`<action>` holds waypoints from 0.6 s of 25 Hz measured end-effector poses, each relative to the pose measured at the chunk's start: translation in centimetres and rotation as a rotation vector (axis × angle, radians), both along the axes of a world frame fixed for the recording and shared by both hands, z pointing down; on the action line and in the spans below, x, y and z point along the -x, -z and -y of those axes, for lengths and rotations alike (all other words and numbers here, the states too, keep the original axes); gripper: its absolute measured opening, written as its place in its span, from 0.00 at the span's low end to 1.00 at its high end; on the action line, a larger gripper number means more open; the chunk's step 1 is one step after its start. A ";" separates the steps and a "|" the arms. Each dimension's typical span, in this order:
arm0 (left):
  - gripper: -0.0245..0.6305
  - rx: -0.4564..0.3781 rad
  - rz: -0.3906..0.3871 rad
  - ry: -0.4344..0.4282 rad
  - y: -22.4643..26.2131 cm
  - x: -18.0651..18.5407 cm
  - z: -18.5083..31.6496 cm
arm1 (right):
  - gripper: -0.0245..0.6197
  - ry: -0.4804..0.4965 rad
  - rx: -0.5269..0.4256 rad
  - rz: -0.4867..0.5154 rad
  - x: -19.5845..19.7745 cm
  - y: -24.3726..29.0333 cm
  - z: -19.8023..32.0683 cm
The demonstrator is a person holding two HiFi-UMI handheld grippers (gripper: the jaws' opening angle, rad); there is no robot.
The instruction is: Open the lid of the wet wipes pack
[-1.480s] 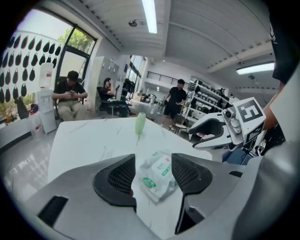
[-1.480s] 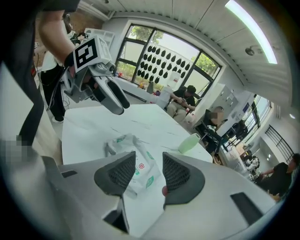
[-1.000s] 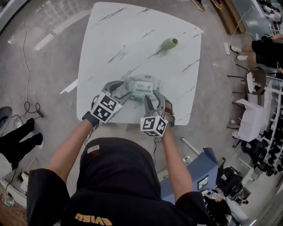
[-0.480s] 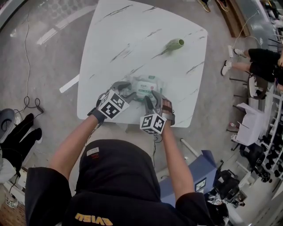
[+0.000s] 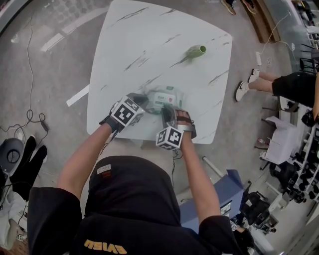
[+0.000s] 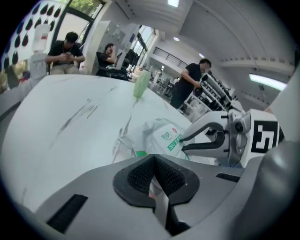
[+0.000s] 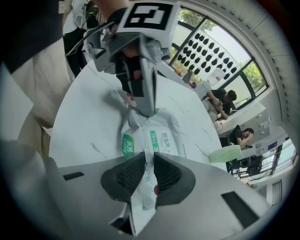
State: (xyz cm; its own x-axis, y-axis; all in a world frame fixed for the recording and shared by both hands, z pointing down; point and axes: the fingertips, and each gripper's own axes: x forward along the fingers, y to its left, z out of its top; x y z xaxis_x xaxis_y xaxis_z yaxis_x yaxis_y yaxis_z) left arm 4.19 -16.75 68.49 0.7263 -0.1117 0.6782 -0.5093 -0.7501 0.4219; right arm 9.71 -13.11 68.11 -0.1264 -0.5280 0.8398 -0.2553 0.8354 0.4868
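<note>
Bright, even daylight fills every view; the white table [image 5: 149, 45] looks pale and washed, with only soft shadows. In the right gripper view, windows [image 7: 220, 56] glare at two o'clock. In the left gripper view, a ceiling lamp [image 6: 174, 3] shines at twelve o'clock. Both gripper views bend strongly and darken at the corners, and the left gripper [image 6: 153, 161], close to the lens, is soft.

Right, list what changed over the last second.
Both grippers came down onto the wet wipes pack and their jaws have just been closing: the left gripper now pinches one end of it, the right gripper the opposite end. The pack, the green bottle and the table stayed put.
</note>
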 end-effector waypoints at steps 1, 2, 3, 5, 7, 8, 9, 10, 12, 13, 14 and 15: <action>0.07 0.047 -0.024 0.016 -0.1 0.0 0.1 | 0.12 0.015 0.005 -0.011 0.1 -0.2 -0.1; 0.07 0.086 -0.041 0.024 -0.1 0.0 0.2 | 0.12 0.025 0.008 -0.017 0.2 -0.3 -0.2; 0.06 0.110 -0.045 0.023 -0.1 0.0 0.2 | 0.11 0.030 0.012 -0.018 0.2 -0.3 -0.2; 0.06 0.120 -0.028 0.002 0.0 0.1 0.2 | 0.11 0.034 0.027 -0.015 0.3 -0.3 -0.2; 0.06 0.117 -0.009 -0.010 0.0 0.0 0.2 | 0.10 0.037 0.040 -0.015 0.3 -0.3 -0.3; 0.06 0.115 -0.005 -0.010 0.0 0.0 0.1 | 0.10 0.039 0.044 -0.014 0.2 -0.3 -0.4; 0.06 0.114 -0.002 -0.008 0.0 0.0 0.1 | 0.09 0.039 0.046 -0.013 0.2 -0.4 -0.5; 0.06 0.111 0.000 -0.008 0.0 -0.1 0.0 | 0.09 0.040 0.047 -0.012 0.1 -0.4 -0.6; 0.06 0.102 0.009 -0.010 -0.1 -0.1 0.0 | 0.08 0.038 0.037 -0.010 0.1 -0.5 -0.6; 0.06 0.096 0.016 -0.013 -0.1 -0.1 0.0 | 0.08 0.036 0.028 -0.008 0.1 -0.5 -0.6; 0.06 0.089 0.025 -0.015 -0.2 -0.1 0.0 | 0.08 0.032 0.017 -0.007 0.1 -0.4 -0.6; 0.06 0.083 0.033 -0.017 -0.2 -0.1 0.0 | 0.08 0.029 0.006 -0.006 0.1 -0.4 -0.6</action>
State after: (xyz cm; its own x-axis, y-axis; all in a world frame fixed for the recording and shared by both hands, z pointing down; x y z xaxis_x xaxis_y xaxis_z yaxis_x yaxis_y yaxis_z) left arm 4.34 -16.75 68.67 0.7044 -0.0418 0.7085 -0.5118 -0.7216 0.4662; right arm 9.59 -12.53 68.49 -0.1366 -0.5188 0.8439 -0.2280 0.8455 0.4829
